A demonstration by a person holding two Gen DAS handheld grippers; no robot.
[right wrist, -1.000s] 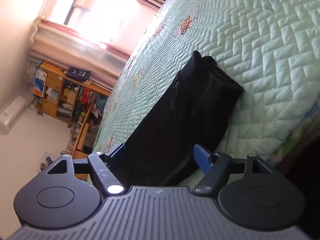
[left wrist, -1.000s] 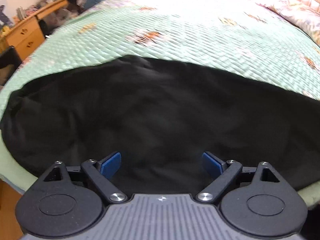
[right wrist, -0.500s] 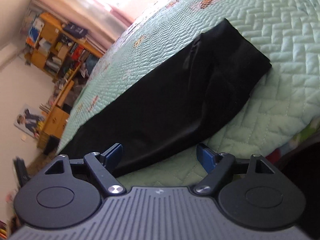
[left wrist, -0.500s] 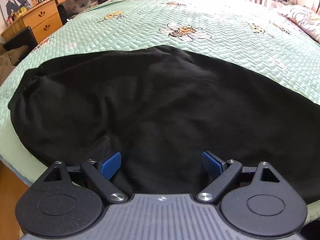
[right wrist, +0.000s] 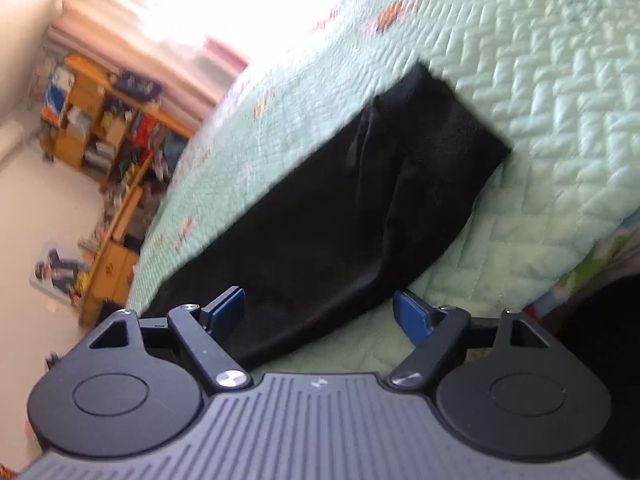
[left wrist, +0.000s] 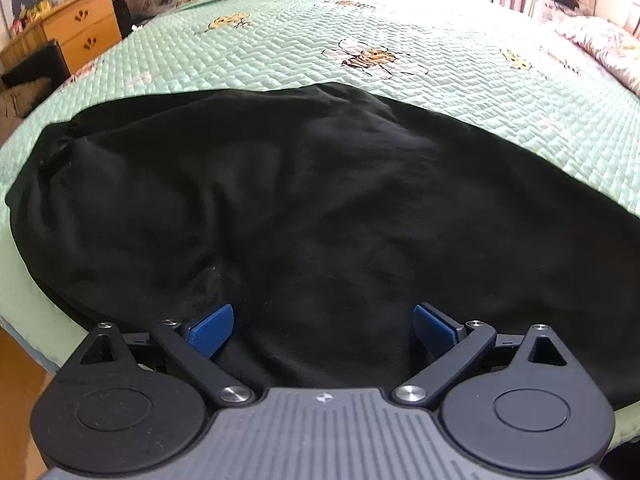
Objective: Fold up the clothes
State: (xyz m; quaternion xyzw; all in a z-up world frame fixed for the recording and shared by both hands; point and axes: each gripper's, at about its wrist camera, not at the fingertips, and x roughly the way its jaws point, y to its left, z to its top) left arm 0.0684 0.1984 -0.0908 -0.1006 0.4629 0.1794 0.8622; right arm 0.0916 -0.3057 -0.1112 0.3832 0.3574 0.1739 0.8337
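A black garment [left wrist: 320,208] lies spread across the lower middle of the frame on a mint-green quilted bed [left wrist: 400,20]; the left claw [left wrist: 322,322] stands spread at the bottom, its blue pads just above the cloth, gripping nothing. In the right wrist view the garment [right wrist: 360,216] runs diagonally through the centre; the right claw [right wrist: 320,314] is spread over its near edge, empty. A bookshelf [right wrist: 108,120] at upper left holds blurred books and boxes; a wooden dresser [left wrist: 84,32] sits upper left.
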